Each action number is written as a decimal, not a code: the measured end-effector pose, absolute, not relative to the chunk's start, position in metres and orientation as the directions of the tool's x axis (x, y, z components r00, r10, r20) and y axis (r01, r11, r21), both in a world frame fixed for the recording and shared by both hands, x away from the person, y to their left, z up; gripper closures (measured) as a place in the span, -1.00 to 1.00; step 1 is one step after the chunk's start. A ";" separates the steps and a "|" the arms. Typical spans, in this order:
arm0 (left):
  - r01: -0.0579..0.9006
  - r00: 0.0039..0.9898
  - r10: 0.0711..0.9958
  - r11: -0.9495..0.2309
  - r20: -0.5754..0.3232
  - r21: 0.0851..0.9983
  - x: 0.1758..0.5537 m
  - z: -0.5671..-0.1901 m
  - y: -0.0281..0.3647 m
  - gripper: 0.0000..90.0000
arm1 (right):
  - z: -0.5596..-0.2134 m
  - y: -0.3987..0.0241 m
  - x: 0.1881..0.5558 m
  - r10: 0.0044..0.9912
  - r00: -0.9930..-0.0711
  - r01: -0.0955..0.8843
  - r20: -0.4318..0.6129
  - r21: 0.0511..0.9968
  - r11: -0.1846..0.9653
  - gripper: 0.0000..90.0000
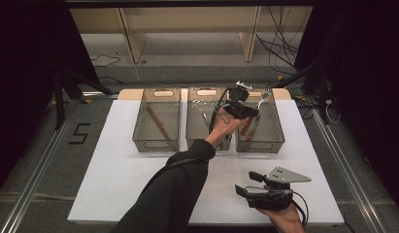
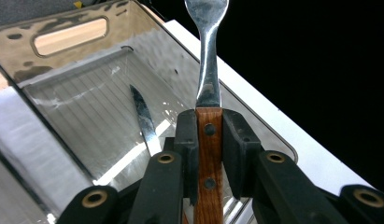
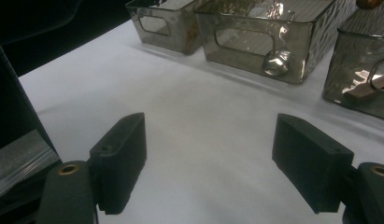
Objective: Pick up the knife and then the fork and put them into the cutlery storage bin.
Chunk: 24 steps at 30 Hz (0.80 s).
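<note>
Fork (image 2: 209,70) clamped by its wooden handle in my left gripper (image 2: 209,140), held over the bin (image 1: 277,141) at table's far right.
Right gripper (image 3: 208,163) wide open, idle near front edge. I'd lower w/ handle level, clear of the knife (image 2: 143,116), then release.

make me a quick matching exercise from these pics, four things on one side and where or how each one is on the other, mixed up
Things:
1. fork
2. chopsticks
3. left tool
4. right tool

States:
A. open over the bare white table
B. lying in the left bin
C. shut on a wooden handle
D. held above the right bin

Pairs: 1-D, 2-B, 3-C, 4-A
</note>
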State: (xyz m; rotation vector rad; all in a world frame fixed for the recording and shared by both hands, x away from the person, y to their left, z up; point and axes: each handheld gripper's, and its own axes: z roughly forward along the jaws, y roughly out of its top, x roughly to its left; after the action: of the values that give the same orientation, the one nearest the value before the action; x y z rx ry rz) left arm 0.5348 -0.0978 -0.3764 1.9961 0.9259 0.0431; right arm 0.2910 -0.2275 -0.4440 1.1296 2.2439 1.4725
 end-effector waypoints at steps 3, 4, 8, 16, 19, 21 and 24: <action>0.599 0.714 0.626 -0.313 -0.314 0.737 0.535 -0.382 -0.101 0.70 | -0.444 -0.227 0.291 0.702 -0.680 0.472 0.209 0.858 0.202 -0.40; 0.600 0.711 0.631 -0.313 -0.311 0.736 0.535 -0.383 -0.102 0.70 | -0.444 -0.226 0.291 0.702 -0.681 0.471 0.209 0.858 0.202 -0.40; 0.613 0.699 0.642 -0.313 -0.314 0.726 0.536 -0.388 -0.104 0.70 | -0.444 -0.226 0.291 0.700 -0.683 0.469 0.207 0.859 0.204 -0.40; 0.632 0.681 0.663 -0.316 -0.312 0.708 0.538 -0.396 -0.108 0.69 | -0.444 -0.226 0.290 0.701 -0.681 0.475 0.213 0.857 0.201 -0.40; 0.644 0.672 0.673 -0.325 -0.309 0.692 0.539 -0.400 -0.111 0.68 | -0.444 -0.226 0.290 0.701 -0.681 0.475 0.212 0.856 0.202 -0.40; 0.646 0.668 0.680 -0.329 -0.301 0.689 0.538 -0.401 -0.111 0.65 | -0.444 -0.226 0.290 0.699 -0.683 0.473 0.211 0.858 0.203 -0.40; 0.655 0.664 0.679 -0.327 -0.313 0.682 0.535 -0.391 -0.106 0.33 | -0.444 -0.226 0.290 0.701 -0.681 0.476 0.212 0.856 0.203 -0.40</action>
State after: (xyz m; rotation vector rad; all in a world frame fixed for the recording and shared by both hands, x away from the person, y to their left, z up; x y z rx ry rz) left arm 0.5352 -0.1057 -0.3909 2.0493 1.0305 0.0372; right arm 0.2903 -0.2265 -0.4445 1.1254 2.2528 1.4721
